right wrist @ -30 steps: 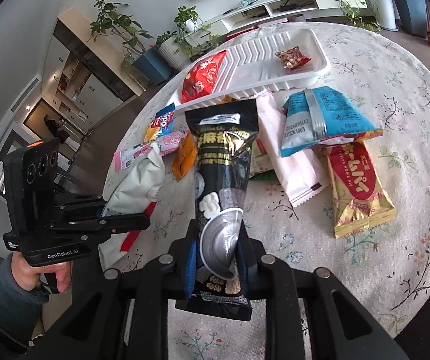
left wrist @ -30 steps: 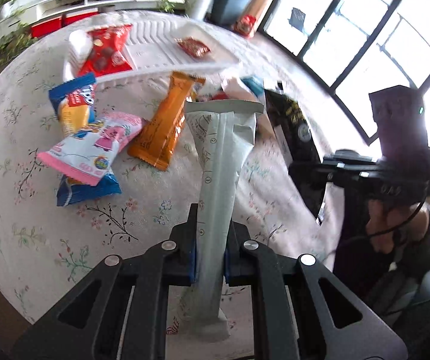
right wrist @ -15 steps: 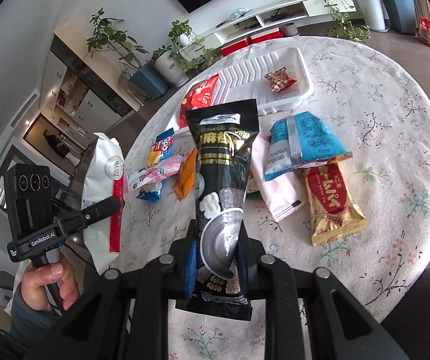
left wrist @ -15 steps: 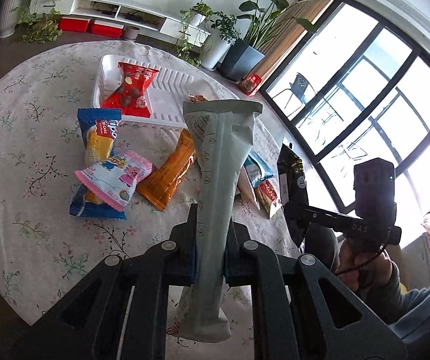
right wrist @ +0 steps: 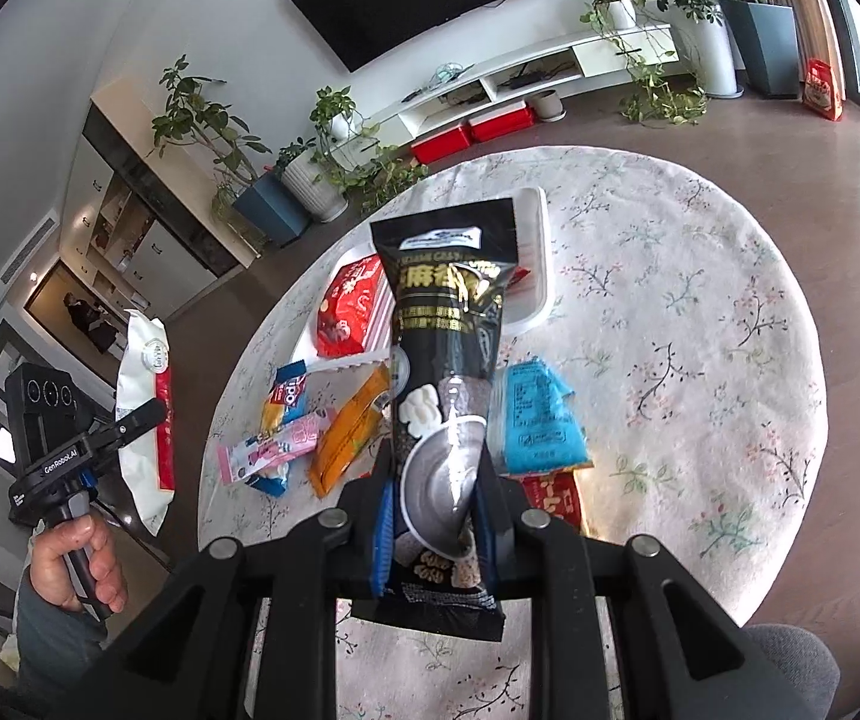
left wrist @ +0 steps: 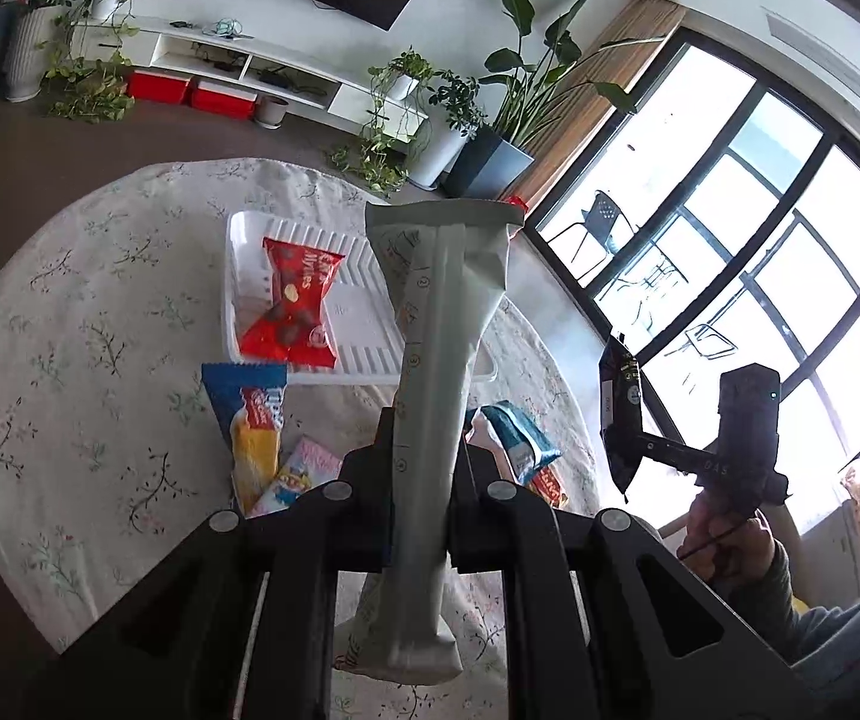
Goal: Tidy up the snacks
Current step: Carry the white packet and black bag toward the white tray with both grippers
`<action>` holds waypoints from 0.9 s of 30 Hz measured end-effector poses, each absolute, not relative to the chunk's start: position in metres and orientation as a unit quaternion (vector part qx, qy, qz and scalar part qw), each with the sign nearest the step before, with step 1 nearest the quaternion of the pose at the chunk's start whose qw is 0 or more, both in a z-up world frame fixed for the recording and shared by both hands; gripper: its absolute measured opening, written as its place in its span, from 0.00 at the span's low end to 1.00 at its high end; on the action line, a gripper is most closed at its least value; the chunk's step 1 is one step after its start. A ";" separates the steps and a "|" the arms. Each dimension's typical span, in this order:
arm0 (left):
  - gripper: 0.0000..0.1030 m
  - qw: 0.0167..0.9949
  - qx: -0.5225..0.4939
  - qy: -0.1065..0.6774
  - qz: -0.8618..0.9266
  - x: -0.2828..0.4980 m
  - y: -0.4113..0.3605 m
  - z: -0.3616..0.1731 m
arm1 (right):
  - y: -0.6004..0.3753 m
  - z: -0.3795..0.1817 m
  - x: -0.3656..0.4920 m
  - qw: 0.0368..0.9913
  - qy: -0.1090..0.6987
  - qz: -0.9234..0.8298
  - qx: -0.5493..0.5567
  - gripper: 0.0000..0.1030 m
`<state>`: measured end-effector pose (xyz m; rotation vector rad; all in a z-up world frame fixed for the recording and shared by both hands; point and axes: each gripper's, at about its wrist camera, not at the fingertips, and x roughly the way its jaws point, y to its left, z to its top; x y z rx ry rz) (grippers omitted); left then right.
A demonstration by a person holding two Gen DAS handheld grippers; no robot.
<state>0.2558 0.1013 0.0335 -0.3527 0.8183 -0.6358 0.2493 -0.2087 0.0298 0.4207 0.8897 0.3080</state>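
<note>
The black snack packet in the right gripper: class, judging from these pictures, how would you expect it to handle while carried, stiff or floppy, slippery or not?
The black snack packet stands straight above the shut right gripper, so it is probably fairly stiff and light. Its glossy film looks slippery; pinched low down, it might slide or tilt if swung.

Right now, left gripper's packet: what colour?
White packet with a red edge; right wrist view shows it best.

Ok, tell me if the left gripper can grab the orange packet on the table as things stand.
Probably not yet. The left gripper is shut on a white packet and held above the table. The orange packet lies uncovered among other snacks, so only the full gripper looks to stand in the way.
</note>
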 end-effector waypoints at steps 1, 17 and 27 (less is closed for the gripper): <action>0.10 0.853 -0.167 0.388 -0.306 0.259 0.099 0.039 | -0.209 0.033 0.253 0.872 0.423 0.146 0.197 0.23; 0.10 0.844 -0.137 0.410 -0.317 0.365 0.039 0.061 | -0.208 0.047 0.336 0.868 0.430 0.162 0.187 0.23; 0.10 0.828 -0.133 0.449 -0.309 0.422 -0.015 0.019 | -0.189 0.034 0.398 0.858 0.456 0.166 0.169 0.23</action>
